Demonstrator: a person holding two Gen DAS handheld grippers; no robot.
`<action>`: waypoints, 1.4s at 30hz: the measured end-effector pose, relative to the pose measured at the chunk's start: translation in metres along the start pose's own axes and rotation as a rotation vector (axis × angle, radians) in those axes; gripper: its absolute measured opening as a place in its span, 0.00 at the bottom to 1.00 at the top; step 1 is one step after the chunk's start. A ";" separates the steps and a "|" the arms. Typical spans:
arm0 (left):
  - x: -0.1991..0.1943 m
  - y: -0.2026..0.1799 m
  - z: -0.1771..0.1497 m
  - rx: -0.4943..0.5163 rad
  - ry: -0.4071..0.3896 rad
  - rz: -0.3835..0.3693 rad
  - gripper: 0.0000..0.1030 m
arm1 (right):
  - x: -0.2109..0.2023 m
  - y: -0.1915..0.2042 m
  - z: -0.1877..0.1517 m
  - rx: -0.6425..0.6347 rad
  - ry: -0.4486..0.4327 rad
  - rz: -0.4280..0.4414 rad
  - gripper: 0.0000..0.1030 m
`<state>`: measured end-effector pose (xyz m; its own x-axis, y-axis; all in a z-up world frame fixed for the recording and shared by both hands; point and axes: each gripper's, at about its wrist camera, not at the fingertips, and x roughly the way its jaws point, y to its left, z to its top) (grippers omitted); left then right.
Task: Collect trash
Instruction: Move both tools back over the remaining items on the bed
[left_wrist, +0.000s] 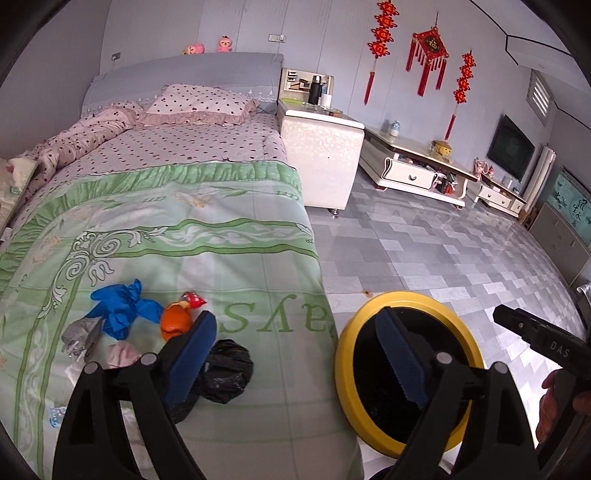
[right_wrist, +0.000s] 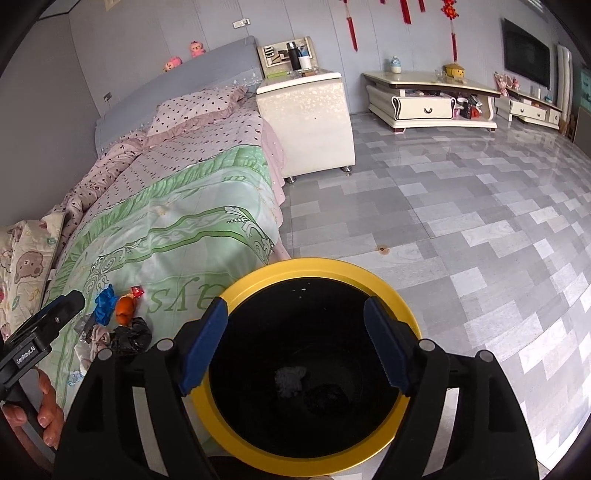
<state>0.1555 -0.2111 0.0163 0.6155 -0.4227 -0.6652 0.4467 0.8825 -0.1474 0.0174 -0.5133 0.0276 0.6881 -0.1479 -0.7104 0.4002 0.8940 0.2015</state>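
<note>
Right gripper (right_wrist: 293, 345) fingers spread, empty, above yellow-rimmed bin (right_wrist: 317, 267); left gripper (left_wrist: 295, 354) spread, empty, black bag (left_wrist: 225, 371) at bed (left_wrist: 236, 258) foot edge beside left finger.

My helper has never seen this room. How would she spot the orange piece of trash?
Start at the bed and go to its near end, where litter lies on the green quilt. The orange lump sits between a blue glove and a black bag; nothing else there is orange.

Yellow-rimmed bin (right_wrist: 384, 284), black inside, btwn blue finger pads (right_wrist: 201, 347). Left of fingers: blue glove (left_wrist: 122, 308), orange peel (left_wrist: 176, 320), black bag (left_wrist: 225, 371) on green floral quilt (left_wrist: 177, 229).
</note>
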 end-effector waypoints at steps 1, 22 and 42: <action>-0.006 0.007 0.001 0.000 -0.010 0.015 0.82 | -0.004 0.007 0.001 -0.011 -0.004 0.008 0.72; -0.095 0.150 -0.026 -0.109 -0.056 0.259 0.86 | -0.020 0.170 -0.021 -0.215 0.002 0.161 0.75; -0.091 0.201 -0.113 -0.224 0.052 0.319 0.86 | 0.073 0.256 -0.053 -0.324 0.099 0.117 0.75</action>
<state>0.1160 0.0276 -0.0353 0.6640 -0.1136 -0.7391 0.0815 0.9935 -0.0794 0.1383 -0.2725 -0.0088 0.6494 -0.0092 -0.7604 0.0986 0.9925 0.0721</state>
